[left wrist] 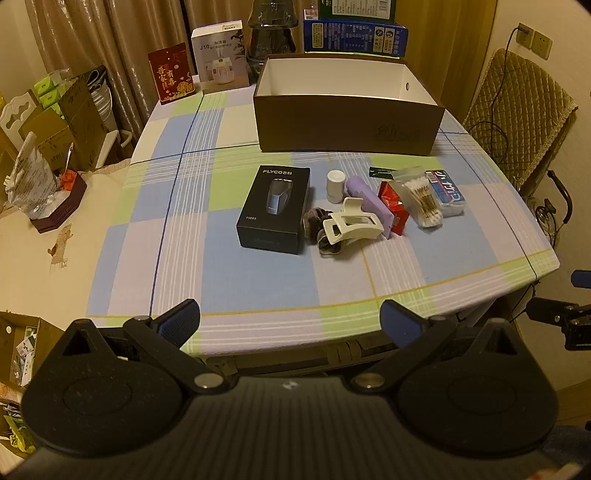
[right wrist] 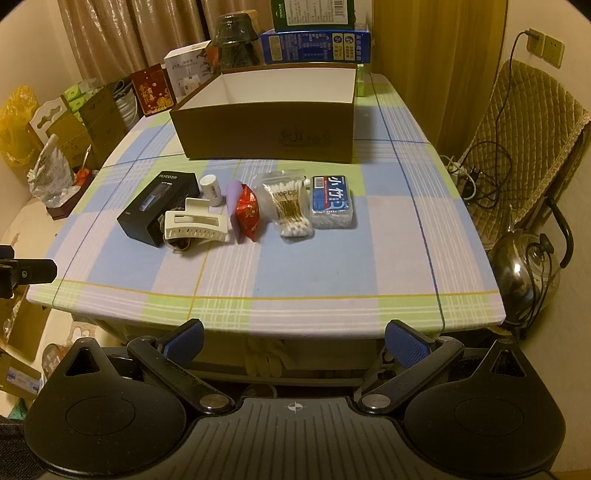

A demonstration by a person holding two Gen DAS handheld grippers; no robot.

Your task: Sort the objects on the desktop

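A row of small objects lies mid-table: a black shaver box (left wrist: 275, 208) (right wrist: 157, 206), a cream hair claw (left wrist: 352, 225) (right wrist: 195, 223) on a dark scrunchie (left wrist: 314, 221), a white bottle (left wrist: 336, 185) (right wrist: 212, 189), a purple item (left wrist: 365, 199), a red packet (left wrist: 395, 208) (right wrist: 248, 212), a bag of cotton swabs (left wrist: 421, 199) (right wrist: 290, 206) and a blue-topped swab box (left wrist: 447, 194) (right wrist: 332, 203). Behind them stands an open brown box (left wrist: 347, 125) (right wrist: 266, 129), empty inside. My left gripper (left wrist: 290, 323) and right gripper (right wrist: 293, 343) are open and empty, at the table's near edge.
The checked tablecloth (left wrist: 258, 280) (right wrist: 314, 266) covers the table. Boxes, a red card (left wrist: 171, 75) and a dark jar (left wrist: 271, 33) stand along the far edge. A padded chair (right wrist: 535, 140) and a kettle (right wrist: 524, 266) are at the right. Cartons crowd the left.
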